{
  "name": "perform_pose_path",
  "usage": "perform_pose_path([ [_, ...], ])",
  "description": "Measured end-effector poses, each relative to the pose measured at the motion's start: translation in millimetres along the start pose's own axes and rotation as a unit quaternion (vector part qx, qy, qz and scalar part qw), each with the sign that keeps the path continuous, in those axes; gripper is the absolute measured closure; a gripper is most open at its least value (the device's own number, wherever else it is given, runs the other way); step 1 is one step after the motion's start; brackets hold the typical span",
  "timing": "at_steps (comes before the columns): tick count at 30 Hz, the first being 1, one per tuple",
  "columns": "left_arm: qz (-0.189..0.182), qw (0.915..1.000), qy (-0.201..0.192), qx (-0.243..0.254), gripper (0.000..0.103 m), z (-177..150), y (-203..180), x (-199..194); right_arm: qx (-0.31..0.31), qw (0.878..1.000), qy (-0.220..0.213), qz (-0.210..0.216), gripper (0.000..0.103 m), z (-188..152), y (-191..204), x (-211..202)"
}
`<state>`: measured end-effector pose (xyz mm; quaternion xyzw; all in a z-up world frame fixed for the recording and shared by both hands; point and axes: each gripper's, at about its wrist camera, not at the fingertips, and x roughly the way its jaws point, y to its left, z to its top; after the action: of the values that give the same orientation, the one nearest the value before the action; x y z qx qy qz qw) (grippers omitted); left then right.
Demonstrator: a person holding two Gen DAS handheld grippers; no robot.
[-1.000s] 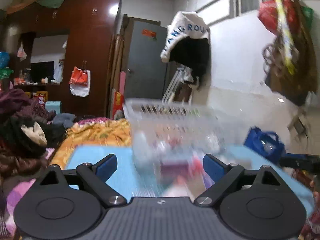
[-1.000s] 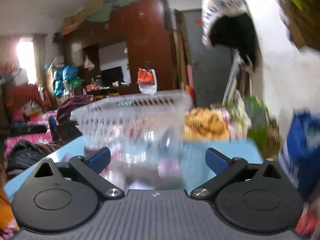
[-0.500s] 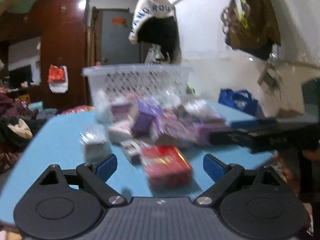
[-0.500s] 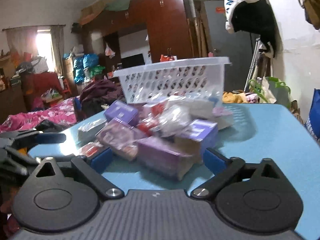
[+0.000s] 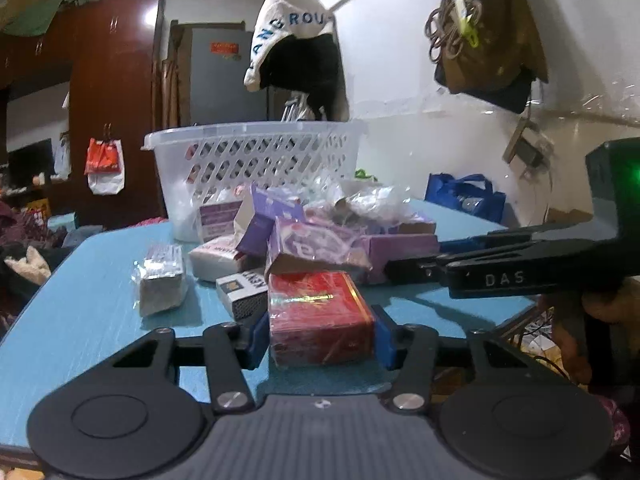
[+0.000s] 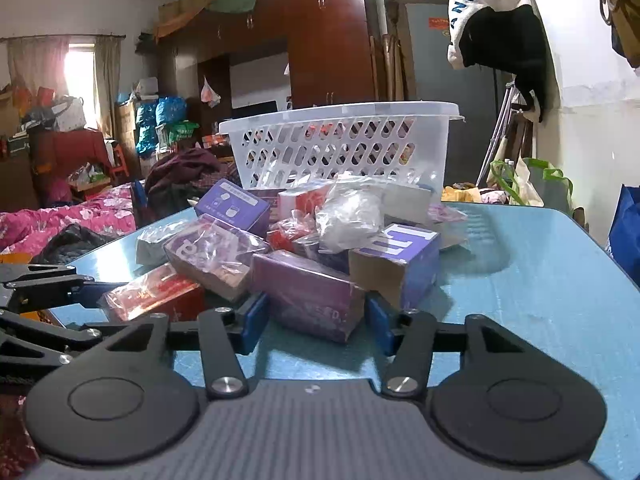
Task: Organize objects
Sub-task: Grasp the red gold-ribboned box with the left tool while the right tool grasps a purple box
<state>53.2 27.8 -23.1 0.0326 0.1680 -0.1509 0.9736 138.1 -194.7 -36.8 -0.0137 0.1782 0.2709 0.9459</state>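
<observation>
Boxes and plastic-wrapped packets lie heaped on the blue tabletop (image 5: 92, 312) in front of a white perforated plastic basket (image 5: 256, 152), which stands at the far side of the pile. At the near edge, the left gripper (image 5: 320, 338) has its 2 blue pads pressed against both sides of a red cellophane-wrapped rectangular box (image 5: 318, 316) resting on the table. Beside it, the right gripper (image 6: 314, 322) is clamped the same way on a dark purple wrapped rectangular box (image 6: 312, 300), also sitting on the table.

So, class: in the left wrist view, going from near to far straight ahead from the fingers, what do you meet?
Left gripper → red box between its fingers → purple packet → white basket → hanging white bag.
</observation>
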Motion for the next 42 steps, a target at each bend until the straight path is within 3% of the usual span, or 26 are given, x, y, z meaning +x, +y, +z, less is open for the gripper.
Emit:
perform_pose_path([
  [5, 0.001, 0.9999, -0.015, 0.002, 0.048, 4, 1, -6, -0.007, 1.0, -0.003, -0.01, 0.052, -1, -2, -7],
  [6, 0.001, 0.9999, -0.014, 0.0, 0.048, 5, 3, -5, -0.008, 1.0, -0.002, -0.013, 0.057, -2, -4, -9],
  [10, -0.001, 1.0, -0.007, -0.005, 0.048, 3, 6, -1, -0.011, 1.0, -0.002, -0.013, 0.062, -5, -8, -16],
  [14, -0.001, 0.9999, -0.01, -0.006, 0.048, 3, 8, -2, -0.022, 1.0, -0.002, -0.019, 0.062, -5, -7, -18],
  [15, -0.001, 0.9999, -0.01, -0.005, 0.048, 2, 8, -2, -0.024, 0.999, -0.005, -0.024, 0.056, -5, -6, -17],
  [18, -0.003, 1.0, -0.008, -0.005, 0.048, 2, 8, 0, -0.014, 0.999, -0.014, -0.032, 0.014, -4, -5, -13],
  [19, -0.004, 1.0, -0.007, -0.005, 0.048, 2, 7, 0, -0.011, 0.999, -0.019, -0.034, 0.012, -3, -4, -11],
  [23, -0.006, 0.9999, -0.008, -0.007, 0.048, 2, 8, -1, -0.011, 0.999, -0.014, -0.034, 0.014, 2, 4, 0],
  [25, -0.006, 0.9999, -0.01, -0.009, 0.048, 2, 9, -1, -0.018, 0.999, -0.012, -0.043, 0.03, 0, 7, 4],
  [35, -0.004, 0.999, -0.04, -0.02, 0.048, 9, 17, -15, -0.028, 0.997, -0.032, -0.067, 0.03, -2, -3, -34],
  [42, -0.002, 0.9972, -0.067, -0.033, 0.048, 31, 30, -18, -0.006, 0.996, -0.06, -0.068, 0.03, 19, -22, -42],
])
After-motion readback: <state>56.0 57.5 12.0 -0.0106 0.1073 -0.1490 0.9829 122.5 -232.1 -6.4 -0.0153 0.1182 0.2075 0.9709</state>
